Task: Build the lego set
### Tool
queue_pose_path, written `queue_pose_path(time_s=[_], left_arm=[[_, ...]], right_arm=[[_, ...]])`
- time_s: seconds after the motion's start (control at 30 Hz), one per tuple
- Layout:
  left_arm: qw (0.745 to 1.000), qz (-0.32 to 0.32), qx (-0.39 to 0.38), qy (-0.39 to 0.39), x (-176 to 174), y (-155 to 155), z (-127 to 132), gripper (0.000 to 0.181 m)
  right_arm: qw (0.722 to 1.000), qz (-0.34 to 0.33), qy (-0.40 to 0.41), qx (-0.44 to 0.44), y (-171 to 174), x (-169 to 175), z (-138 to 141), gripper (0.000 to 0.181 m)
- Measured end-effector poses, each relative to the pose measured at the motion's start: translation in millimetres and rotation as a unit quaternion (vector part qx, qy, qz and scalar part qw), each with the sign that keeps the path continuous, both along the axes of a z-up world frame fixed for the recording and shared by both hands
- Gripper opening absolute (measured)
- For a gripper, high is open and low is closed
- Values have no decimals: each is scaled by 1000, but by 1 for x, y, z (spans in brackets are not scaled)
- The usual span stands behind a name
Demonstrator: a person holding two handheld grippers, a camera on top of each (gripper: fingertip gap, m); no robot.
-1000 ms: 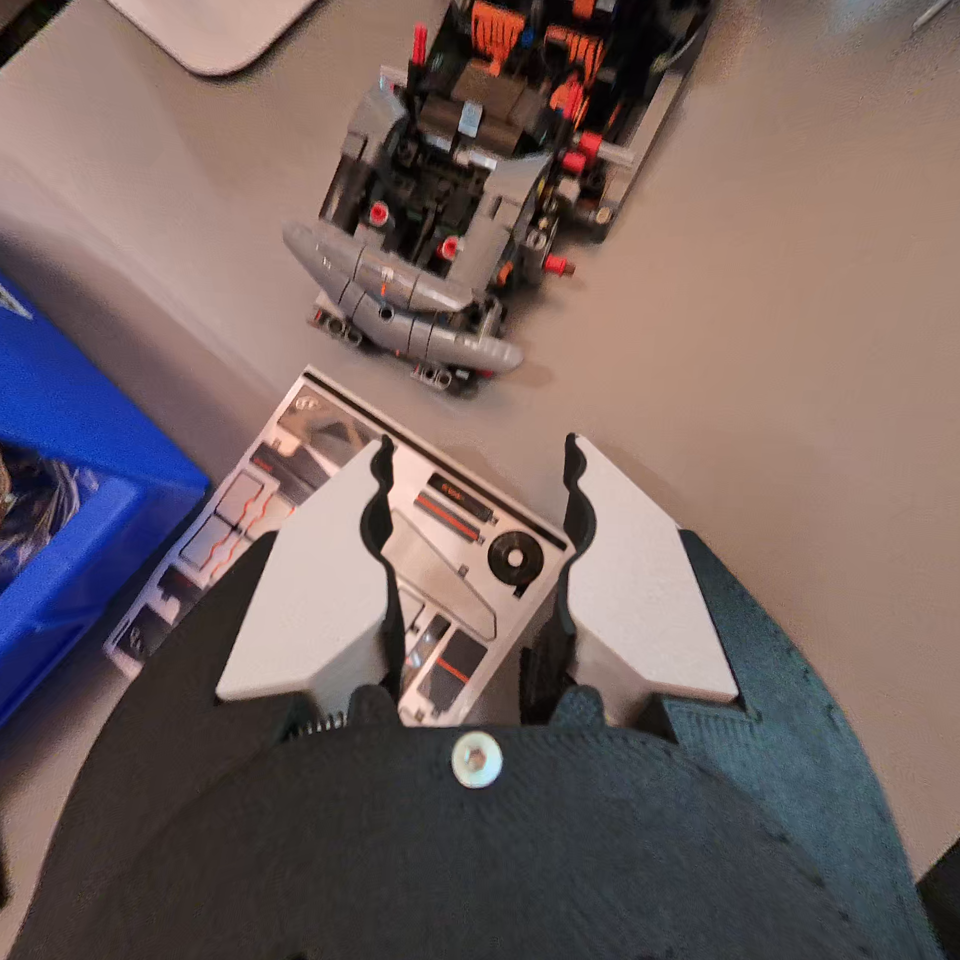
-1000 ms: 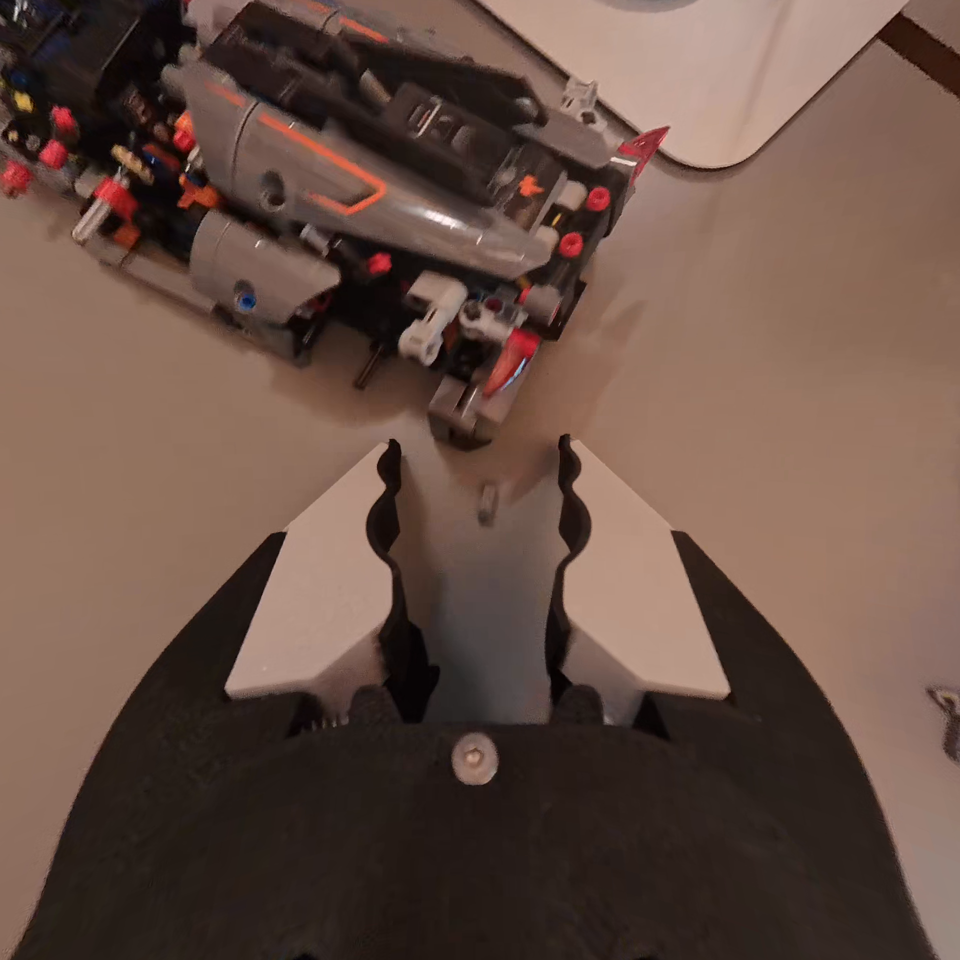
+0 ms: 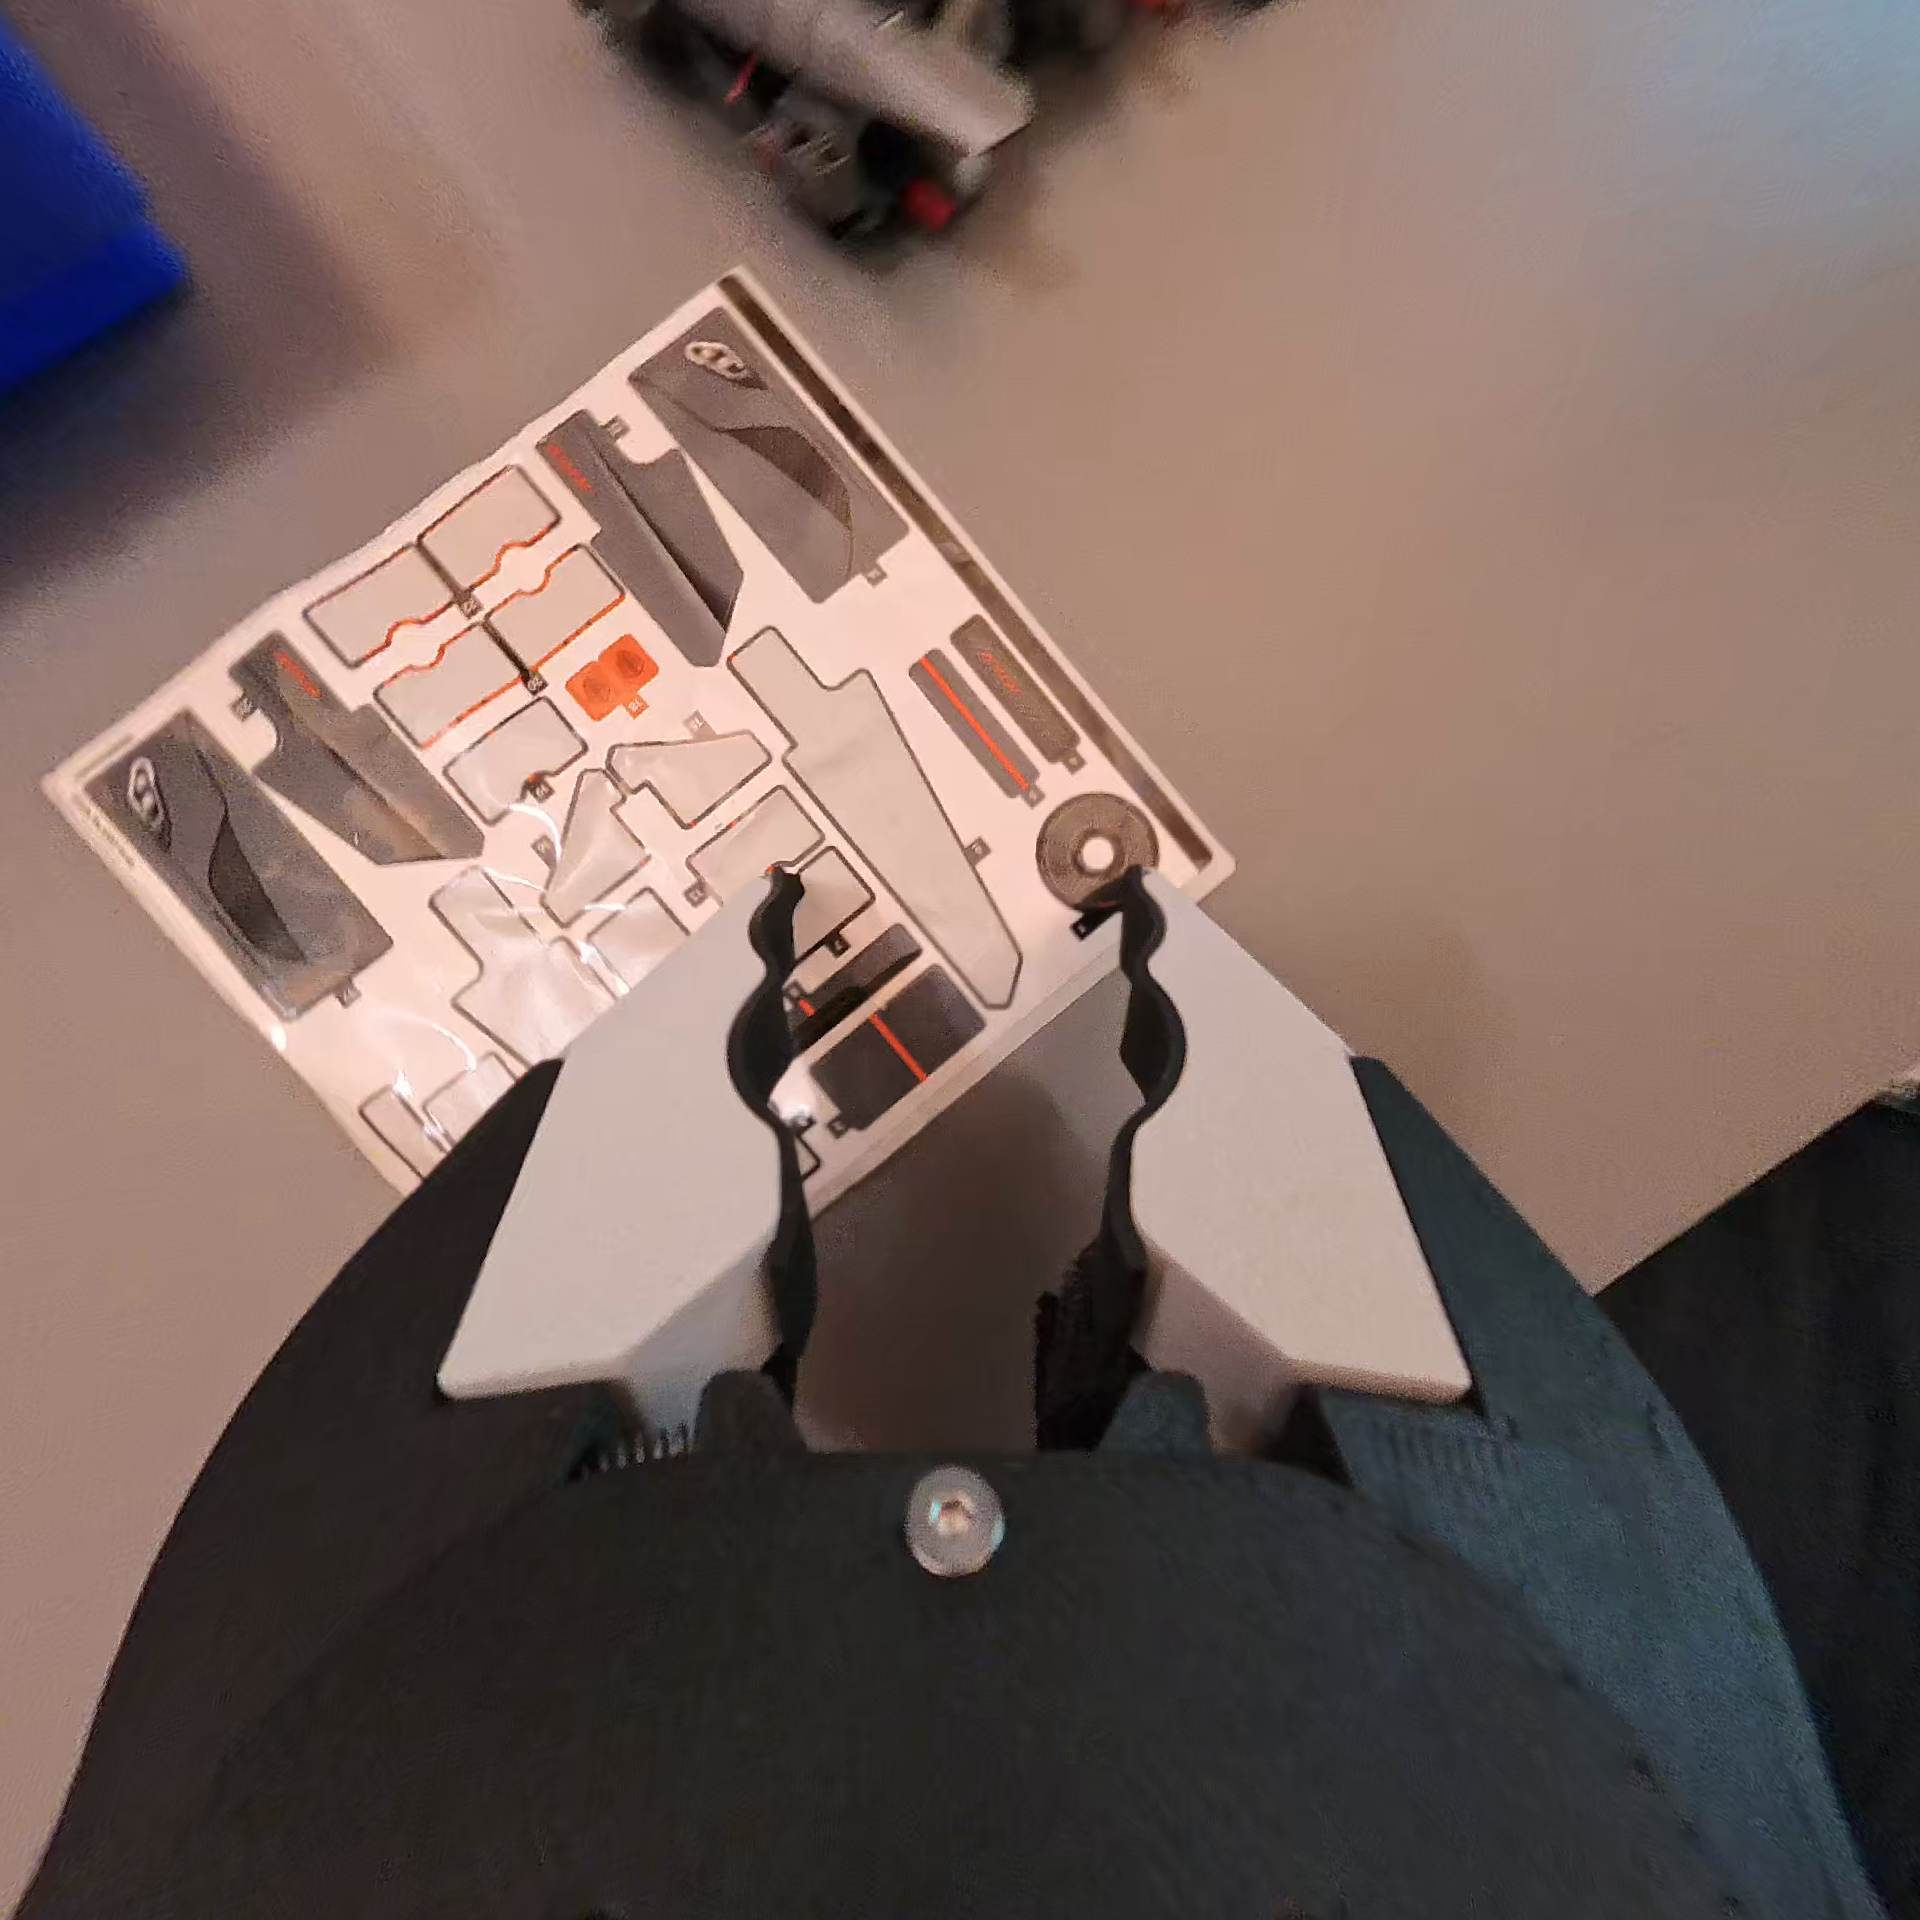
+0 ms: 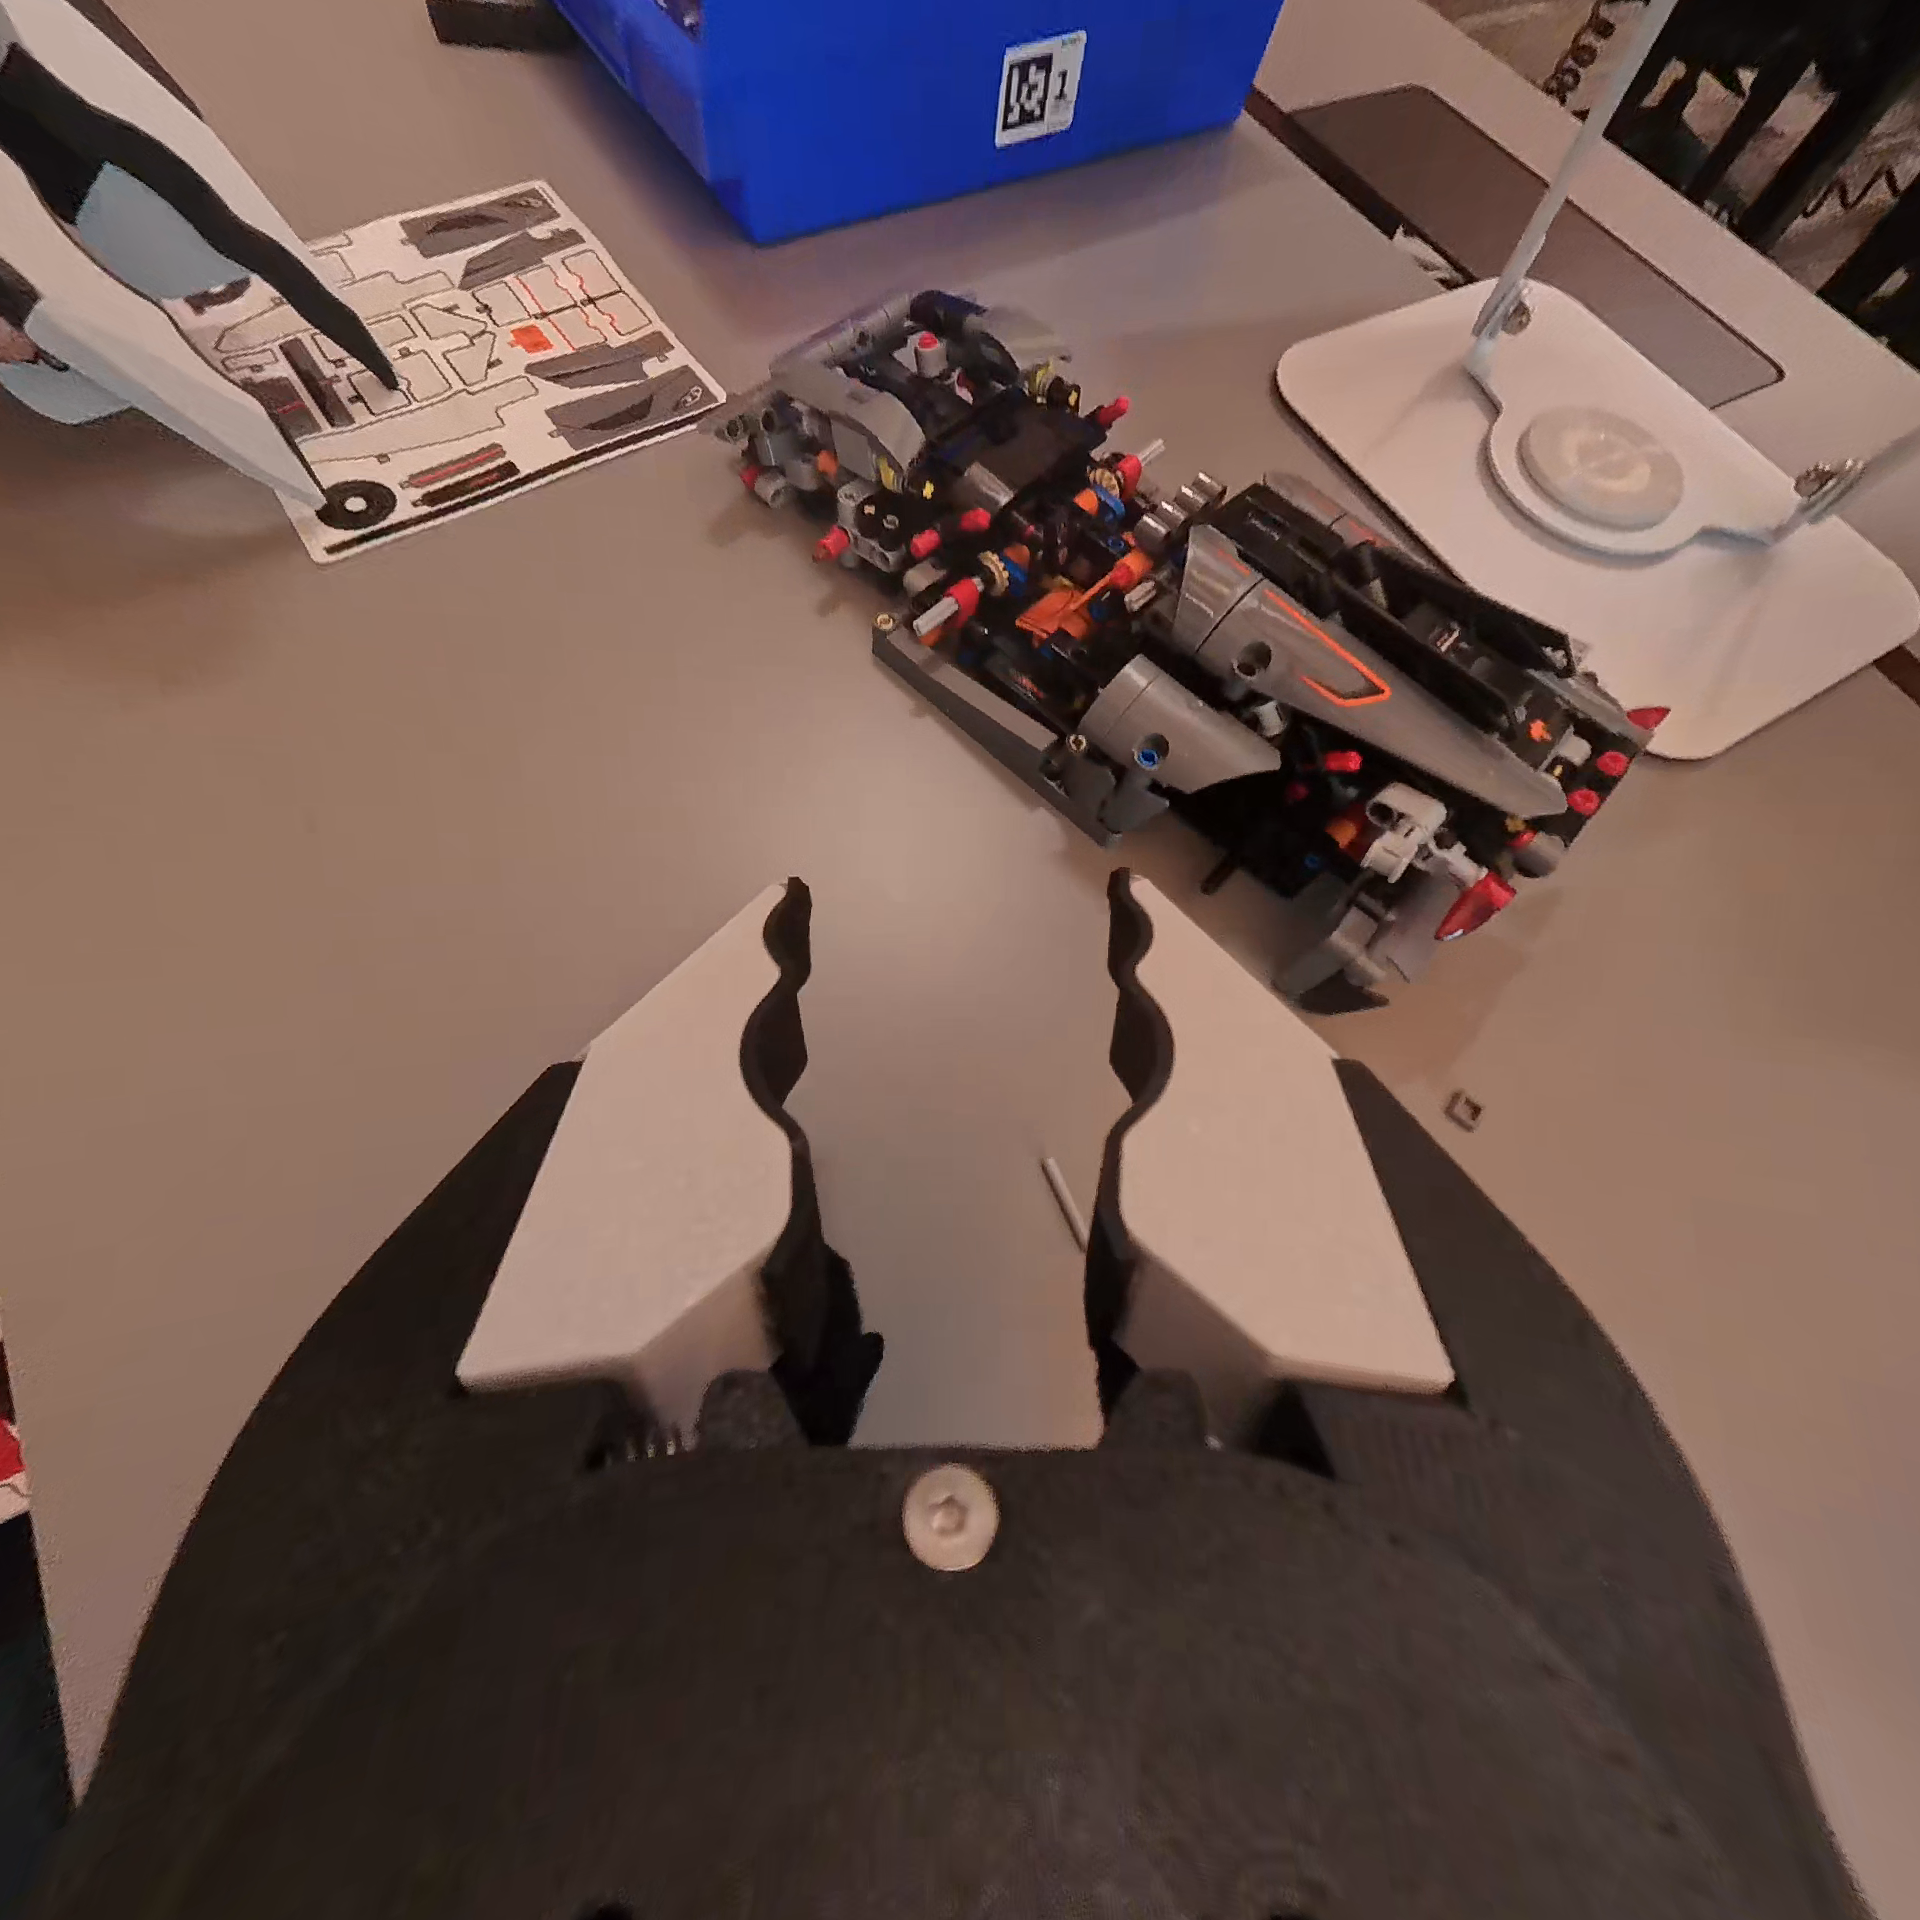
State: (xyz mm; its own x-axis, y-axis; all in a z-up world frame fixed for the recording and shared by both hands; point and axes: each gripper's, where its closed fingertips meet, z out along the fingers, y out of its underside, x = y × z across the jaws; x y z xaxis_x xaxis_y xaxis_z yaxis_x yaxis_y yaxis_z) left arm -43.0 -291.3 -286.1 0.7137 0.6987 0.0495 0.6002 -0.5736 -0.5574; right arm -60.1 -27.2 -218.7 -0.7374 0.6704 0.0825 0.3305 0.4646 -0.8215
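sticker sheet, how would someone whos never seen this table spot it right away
Start at the blue bin on the grey table. Just in front of it, left of the half-built lego car, lies the sticker sheet, under the open left gripper. It is the only flat white paper, printed with grey, black and orange decal shapes.

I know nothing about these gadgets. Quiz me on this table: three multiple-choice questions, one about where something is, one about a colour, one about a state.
1. Where is the left gripper?
A. over the sticker sheet
B. inside the bin
C. on the lamp base

2. What colour is the bin behind the toy car?
A. green
B. blue
C. yellow

3. How is the right gripper?
A. shut on a brick
B. open, holding nothing
C. shut on the sheet

Answers: 1 A, its fingertips lie over the sheet's near corner in both views. 2 B, the right wrist view shows bright blue walls. 3 B, bare table shows through the wide gap between its fingers.
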Motion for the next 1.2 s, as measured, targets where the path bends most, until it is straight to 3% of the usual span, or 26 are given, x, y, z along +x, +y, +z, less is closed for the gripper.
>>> queue_pose_path(time_s=[0.13, 0.3, 0.43, 0.53, 0.63, 0.73, 0.83, 0.9, 0.97, 1.03, 1.2], left_arm=[[1000, 14, 16, 4, -11, -12, 17, 67], [995, -18, 42, 94, -46, 27, 82, 65], [981, -84, 41, 170, -87, 97, 132, 65], [957, -148, 22, 247, -117, 169, 167, 64], [909, -217, -52, 351, -149, 243, 192, 68], [834, -253, -149, 468, -188, 309, 216, 67], [788, -275, -220, 505, -228, 352, 219, 67], [768, -282, -274, 505, -254, 363, 210, 65], [756, -285, -308, 502, -273, 365, 201, 49], [755, -287, -332, 486, -283, 362, 192, 32], [777, -282, -300, 476, -281, 364, 182, 8]], right_arm=[[999, 14, 32, -40, -8, -9, 14, 63], [986, -34, 138, -84, 3, -43, 66, 72], [962, -137, 192, -135, 49, -102, 123, 80], [945, -217, 168, -176, 101, -160, 127, 82], [930, -262, 121, -229, 141, -191, 114, 79], [922, -264, 130, -251, 152, -188, 112, 75], [922, -259, 153, -242, 148, -175, 105, 72], [923, -251, 157, -247, 141, -166, 98, 71], [927, -239, 156, -244, 130, -157, 89, 69], [933, -225, 159, -233, 120, -151, 82, 67], [942, -201, 162, -216, 108, -148, 75, 65]])
